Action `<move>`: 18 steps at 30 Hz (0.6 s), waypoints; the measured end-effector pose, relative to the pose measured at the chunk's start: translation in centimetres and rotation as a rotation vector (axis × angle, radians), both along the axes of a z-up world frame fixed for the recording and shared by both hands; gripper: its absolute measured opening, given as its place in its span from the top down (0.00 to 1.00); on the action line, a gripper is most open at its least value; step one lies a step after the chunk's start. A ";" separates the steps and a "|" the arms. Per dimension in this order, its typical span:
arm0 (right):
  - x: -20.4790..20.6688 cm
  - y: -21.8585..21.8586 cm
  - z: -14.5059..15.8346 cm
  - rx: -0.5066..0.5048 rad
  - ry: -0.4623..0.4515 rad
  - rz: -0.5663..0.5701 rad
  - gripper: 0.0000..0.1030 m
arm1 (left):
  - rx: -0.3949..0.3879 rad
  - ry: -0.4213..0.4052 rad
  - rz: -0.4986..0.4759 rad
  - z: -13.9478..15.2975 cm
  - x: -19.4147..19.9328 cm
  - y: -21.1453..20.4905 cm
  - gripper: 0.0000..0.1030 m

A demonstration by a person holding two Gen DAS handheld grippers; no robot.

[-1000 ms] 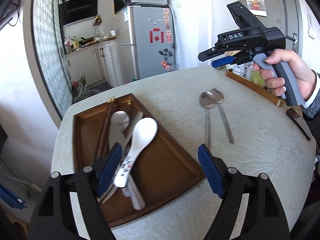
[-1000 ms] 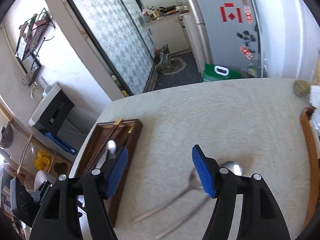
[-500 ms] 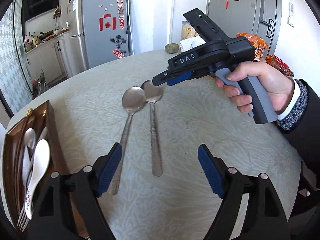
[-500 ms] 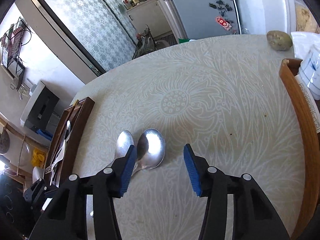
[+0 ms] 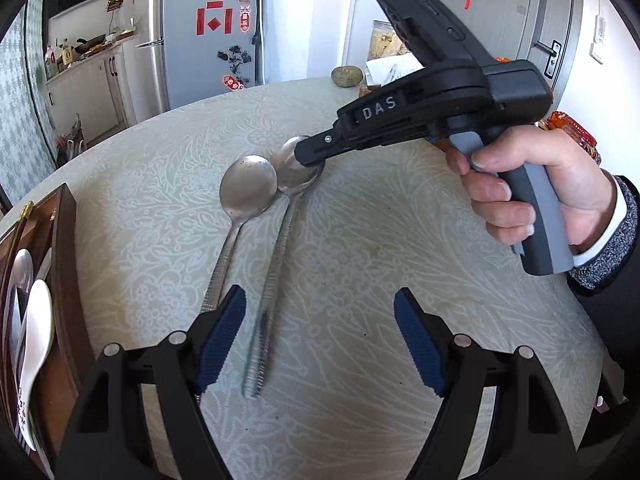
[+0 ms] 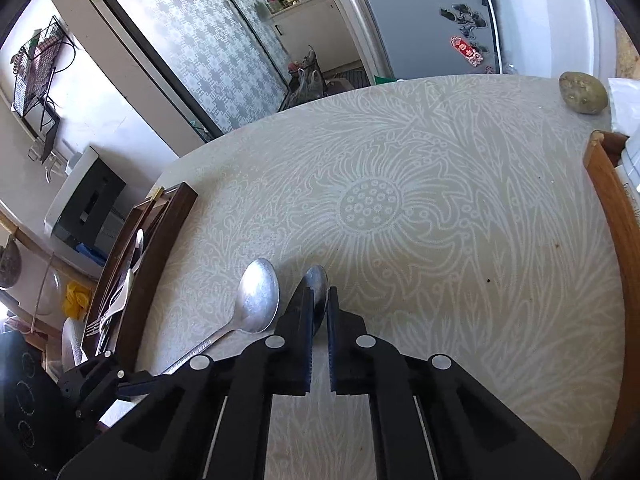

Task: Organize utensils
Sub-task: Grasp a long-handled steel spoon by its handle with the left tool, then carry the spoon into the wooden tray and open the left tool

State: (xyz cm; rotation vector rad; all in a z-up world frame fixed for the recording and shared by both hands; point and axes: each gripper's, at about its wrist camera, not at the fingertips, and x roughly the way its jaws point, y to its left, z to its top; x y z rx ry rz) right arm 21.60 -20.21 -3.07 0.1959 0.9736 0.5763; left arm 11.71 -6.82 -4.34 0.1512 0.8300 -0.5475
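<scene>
Two metal spoons lie side by side on the patterned table. The left spoon (image 5: 248,194) (image 6: 258,298) lies free. My right gripper (image 6: 319,312) (image 5: 310,156) is shut on the bowl of the right spoon (image 5: 294,176) (image 6: 318,280); its handle (image 5: 268,300) looks blurred. My left gripper (image 5: 320,328) is open and empty, just above the spoon handles. The dark wooden tray (image 5: 66,240) (image 6: 160,236) at the left holds a white ceramic spoon (image 5: 36,340), a metal spoon, a fork and chopsticks.
A potato (image 6: 583,92) (image 5: 347,76) lies at the table's far edge. A light wooden tray (image 6: 612,208) with cups stands on the right. A fridge (image 5: 208,32) and kitchen units stand beyond the table.
My right gripper dropped onto the right spoon's bowl and closed on it. My left gripper moved from over the tray to the spoon handles.
</scene>
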 end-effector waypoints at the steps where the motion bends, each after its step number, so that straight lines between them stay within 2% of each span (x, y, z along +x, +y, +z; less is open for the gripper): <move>1: -0.6 -0.2 0.5 0.008 -0.008 0.007 0.95 | 0.004 -0.004 0.000 0.0 0.0 -0.1 0.24; 3: -1.7 -0.6 1.5 0.029 -0.016 0.012 0.97 | 0.000 -0.002 -0.003 0.0 0.1 -0.3 0.28; 5: -2.8 -0.9 2.5 0.039 -0.030 0.016 0.98 | 0.005 0.012 -0.007 -0.1 0.0 -0.5 0.40; 6: -3.1 -1.0 3.0 0.047 -0.033 0.018 0.98 | 0.004 0.021 -0.014 -0.2 0.0 -0.6 0.55; 7: -3.5 -1.0 3.5 0.050 -0.038 0.023 0.98 | 0.009 0.030 -0.023 -0.2 -0.1 -0.7 0.76; 9: -4.1 -0.8 4.4 0.052 -0.051 0.027 0.98 | 0.015 0.036 -0.033 -0.3 -0.5 -0.8 0.90; 18: -5.0 2.6 7.4 0.061 -0.097 0.061 0.98 | 0.002 -0.044 0.026 3.3 -2.5 2.8 0.91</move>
